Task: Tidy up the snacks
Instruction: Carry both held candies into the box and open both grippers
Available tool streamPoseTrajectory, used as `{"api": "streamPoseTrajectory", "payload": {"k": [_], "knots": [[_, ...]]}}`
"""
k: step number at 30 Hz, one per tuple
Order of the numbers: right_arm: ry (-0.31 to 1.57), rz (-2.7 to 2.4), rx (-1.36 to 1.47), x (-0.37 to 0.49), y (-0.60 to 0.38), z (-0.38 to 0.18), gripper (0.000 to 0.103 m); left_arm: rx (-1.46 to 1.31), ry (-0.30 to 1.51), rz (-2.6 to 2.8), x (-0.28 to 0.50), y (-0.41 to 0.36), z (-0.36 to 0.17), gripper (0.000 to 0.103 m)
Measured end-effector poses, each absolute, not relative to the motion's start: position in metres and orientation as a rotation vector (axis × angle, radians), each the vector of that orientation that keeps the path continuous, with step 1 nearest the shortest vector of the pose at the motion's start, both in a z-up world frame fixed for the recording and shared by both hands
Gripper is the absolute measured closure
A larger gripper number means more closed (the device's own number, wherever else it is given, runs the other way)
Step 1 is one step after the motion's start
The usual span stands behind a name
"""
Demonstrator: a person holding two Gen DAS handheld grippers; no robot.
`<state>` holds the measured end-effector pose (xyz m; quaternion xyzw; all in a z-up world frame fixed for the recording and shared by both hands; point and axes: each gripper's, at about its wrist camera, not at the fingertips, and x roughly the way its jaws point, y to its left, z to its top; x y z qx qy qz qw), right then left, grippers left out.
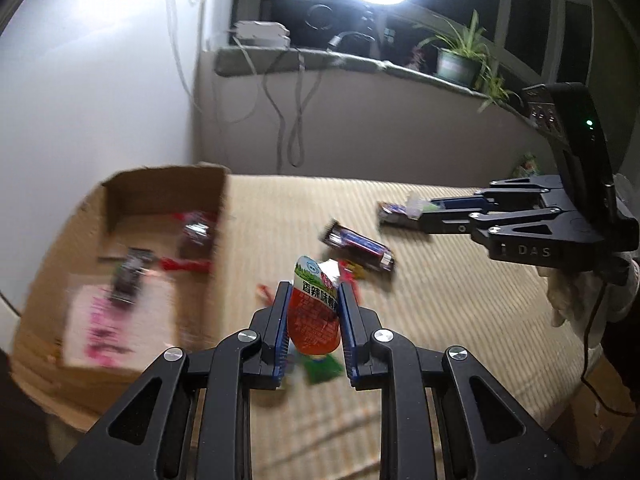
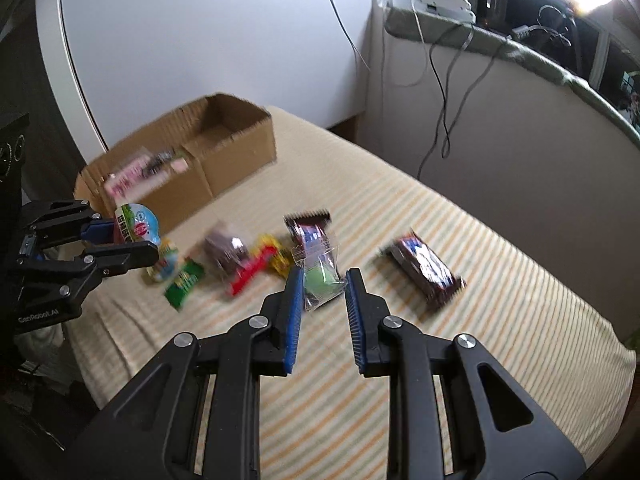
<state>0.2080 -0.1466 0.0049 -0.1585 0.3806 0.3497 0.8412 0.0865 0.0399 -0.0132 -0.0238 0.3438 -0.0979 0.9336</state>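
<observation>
1. Your left tool [image 1: 314,304] — clamped on a red snack pouch [image 1: 314,312], held above the striped bed [image 1: 440,300].
2. Your right tool [image 2: 322,284] — closed on a clear packet with a green sweet [image 2: 320,276].
3. Cardboard box [image 2: 236,152] — on the bed's far corner, wrappers inside.
4. Loose chocolate bar [image 2: 426,270] beside the right tool.

The box [image 2: 224,152] is plain brown cardboard, matt and a little rough. The cloth [image 2: 480,320] under the snacks is woven, with fine ribs and pale stripes. The orange pouch [image 1: 316,316] is glossy printed plastic film. The small bag [image 2: 322,280] with a green sweet is clear, shiny, wrinkled plastic. The dark bar wrappers [image 2: 426,270] shine too. Both grippers are matt black plastic with bright metal screws; their blue pads [image 2: 294,312] look ribbed.
</observation>
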Motion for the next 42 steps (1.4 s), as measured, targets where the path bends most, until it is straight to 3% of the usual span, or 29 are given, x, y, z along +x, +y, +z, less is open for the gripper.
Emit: {"api": "streamPoseTrajectory", "payload": {"k": [16, 42], "knots": [[0.76, 0.871, -0.352, 0.222, -0.032, 0.025, 0.081, -0.048, 0.664, 0.001, 0.119, 0.127, 0.01, 0.082], [0.825, 0.937, -0.334, 0.277, 0.053, -0.005, 0.081, -0.049, 0.695, 0.063, 0.151, 0.146, 0.003, 0.082]]}}
